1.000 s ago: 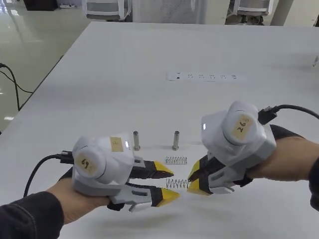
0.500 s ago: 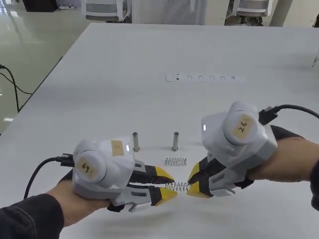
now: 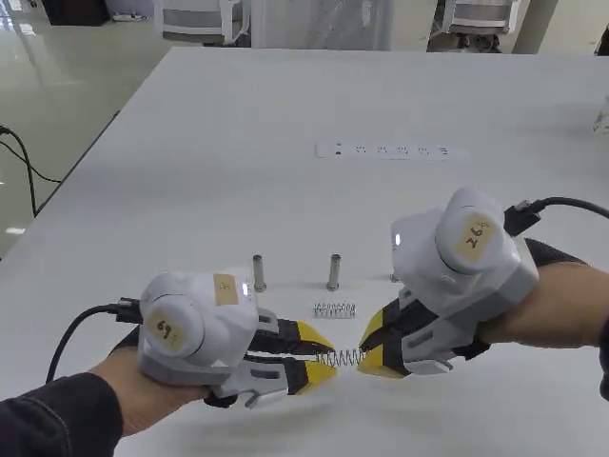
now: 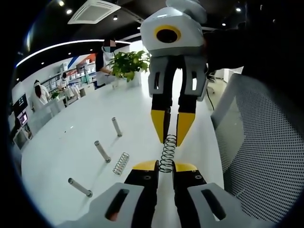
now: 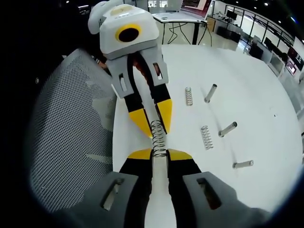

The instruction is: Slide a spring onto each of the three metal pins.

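Observation:
A short steel spring [image 3: 343, 357] hangs level above the white table [image 3: 238, 171], held at both ends. My left gripper [image 3: 319, 354] is shut on its left end and my right gripper [image 3: 373, 345] on its right end. In the left gripper view the spring [image 4: 167, 153] runs from my own jaws up to the right gripper [image 4: 172, 135]. In the right gripper view the spring [image 5: 158, 137] runs to the left gripper [image 5: 156, 126]. Two pins [image 3: 258, 271] [image 3: 334, 271] stand upright behind; a third [image 3: 394, 277] peeks past the right gripper. A loose spring [image 3: 334, 309] lies near them.
A white power strip [image 3: 390, 150] lies farther back on the table. The table's left edge [image 3: 86, 162] drops to the floor, where a black cable [image 3: 24, 162] runs. A second loose spring [image 5: 188, 96] lies near the pins. A mesh chair [image 4: 266, 142] stands close.
The left gripper's jaws have closed from wide apart onto the free end of the spring that the right gripper holds. The right gripper stays shut on it.

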